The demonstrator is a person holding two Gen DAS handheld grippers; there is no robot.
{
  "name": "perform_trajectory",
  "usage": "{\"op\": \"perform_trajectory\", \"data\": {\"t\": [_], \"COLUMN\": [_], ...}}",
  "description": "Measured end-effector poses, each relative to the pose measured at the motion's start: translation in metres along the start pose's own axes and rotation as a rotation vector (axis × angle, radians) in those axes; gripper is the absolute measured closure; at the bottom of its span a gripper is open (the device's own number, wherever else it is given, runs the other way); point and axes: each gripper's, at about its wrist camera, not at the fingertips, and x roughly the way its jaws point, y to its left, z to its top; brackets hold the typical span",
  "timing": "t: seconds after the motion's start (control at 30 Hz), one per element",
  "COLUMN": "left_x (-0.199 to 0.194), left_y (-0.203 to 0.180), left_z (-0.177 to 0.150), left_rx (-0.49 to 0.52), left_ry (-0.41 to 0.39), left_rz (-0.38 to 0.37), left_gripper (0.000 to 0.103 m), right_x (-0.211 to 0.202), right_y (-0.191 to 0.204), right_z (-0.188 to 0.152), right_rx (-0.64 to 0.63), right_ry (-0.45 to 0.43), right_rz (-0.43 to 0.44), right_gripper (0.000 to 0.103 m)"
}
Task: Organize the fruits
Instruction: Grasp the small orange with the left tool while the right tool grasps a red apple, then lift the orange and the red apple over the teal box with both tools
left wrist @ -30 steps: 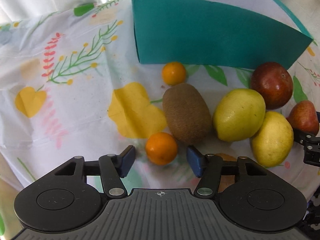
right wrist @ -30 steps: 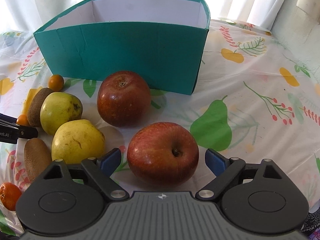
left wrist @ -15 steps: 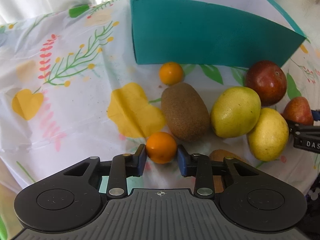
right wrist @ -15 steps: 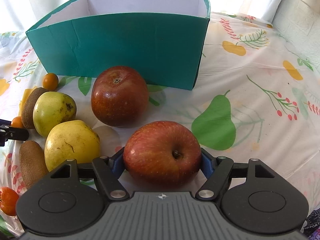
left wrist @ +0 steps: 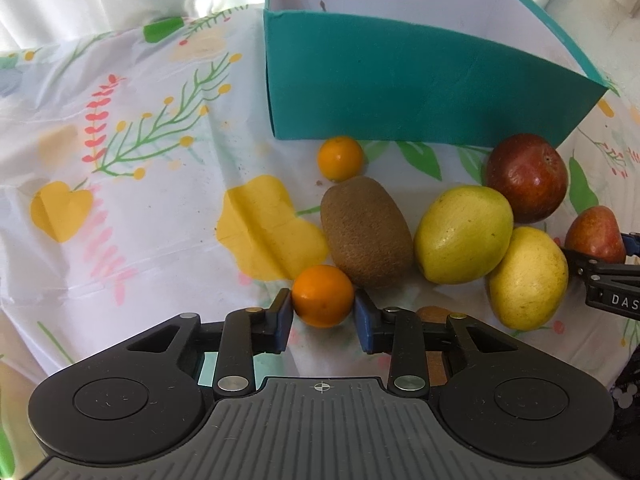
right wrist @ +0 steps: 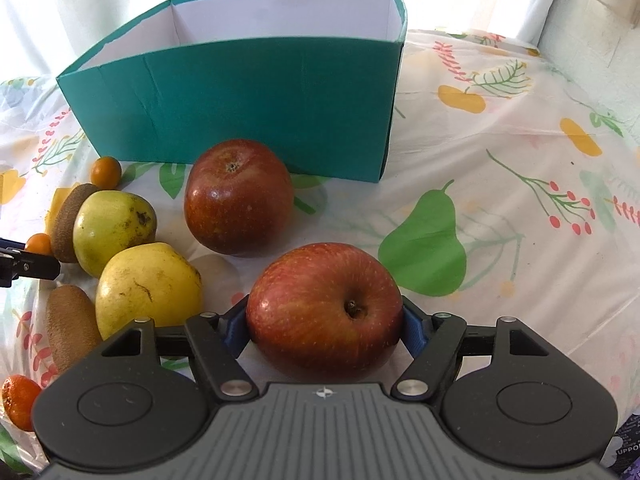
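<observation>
My left gripper is shut on a small orange, its blue pads pressing on both sides. Just beyond it lie a brown kiwi and a second small orange. My right gripper is shut on a red apple, stem end facing the camera. A darker red apple sits behind it. Two yellow-green fruits lie to its left. The open teal box stands behind all the fruit, and what shows of its white inside is bare.
Another kiwi and an orange lie at the near left in the right wrist view. A floral tablecloth covers the table. White curtains hang behind the box. The cloth to the right of the box holds no fruit.
Both grippers closed: the left jaws came in onto the small orange, the right jaws onto the red apple. Neither hand has shifted much.
</observation>
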Motion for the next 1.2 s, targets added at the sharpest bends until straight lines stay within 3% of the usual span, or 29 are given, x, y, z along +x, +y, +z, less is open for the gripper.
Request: {"op": "perform_trajectory", "data": {"t": [0.23,0.4,0.7,0.9,1.03,1.2], "left_x": [-0.025,-0.048,-0.100,-0.133,-0.134,-0.107], "left_y": [-0.012,-0.020,-0.029,-0.028,-0.031,-0.031], "left_z": [0.006,0.022,0.076,0.118,0.128,0.129], "left_rx": [0.023,0.031,0.027,-0.005,-0.017,-0.010], "left_ry": [-0.067,-0.135,-0.301,-0.419,-0.443,-0.393], "left_rz": [0.030,0.054,0.123,0.135,0.155,0.174], "left_gripper": [0.067,0.067,0.067,0.067,0.067,0.067], "right_x": [-0.027,-0.056,-0.106,-0.120,-0.106,-0.074], "right_y": [-0.004,-0.009,-0.023,-0.024,-0.022,-0.021], "right_z": [0.005,0.020,0.087,0.127,0.136,0.131], "right_rx": [0.014,0.015,-0.014,-0.011,-0.005,-0.006], "right_ry": [-0.064,-0.156,-0.405,-0.524,-0.527,-0.467], "right_rz": [0.002,0.000,-0.046,-0.023,-0.004,0.030], "right_gripper": [0.031,0.030,0.030,0.030,0.030,0.030]}}
